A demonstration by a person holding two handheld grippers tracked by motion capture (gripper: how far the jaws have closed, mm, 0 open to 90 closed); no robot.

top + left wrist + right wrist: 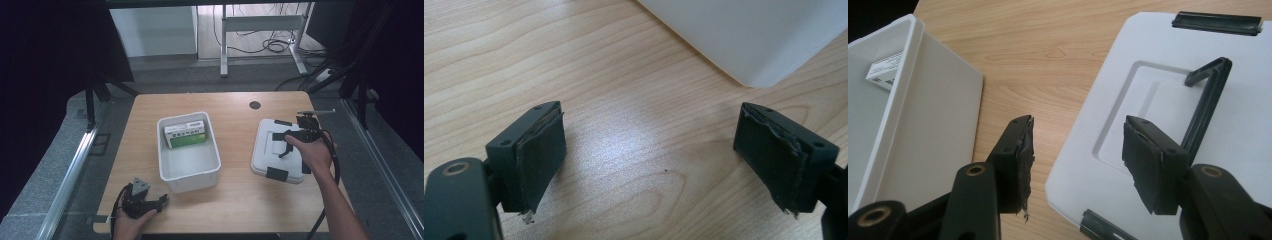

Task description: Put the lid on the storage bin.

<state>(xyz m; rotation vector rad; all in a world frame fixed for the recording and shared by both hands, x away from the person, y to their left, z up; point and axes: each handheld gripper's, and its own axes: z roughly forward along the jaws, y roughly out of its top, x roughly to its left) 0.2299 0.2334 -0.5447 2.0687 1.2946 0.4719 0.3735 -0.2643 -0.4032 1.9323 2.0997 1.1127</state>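
— Where's your right gripper (1075, 160)?

— Over the near edge of the white lid (278, 150), jaws apart with nothing between them. One jaw hangs above the lid beside its black handle (1205, 102), the other over the wooden table (240, 200).

— And the left gripper (649, 160)?

— Wide open, empty, at the table's front corner near the white bin (189, 172). A green box (186, 135) lies inside the bin.

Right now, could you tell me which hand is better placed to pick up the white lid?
The right. Its tongs hang open over the lid's near edge, beside the black handle. The left tongs sit open at the table's near left corner, with the bin between them and the lid.
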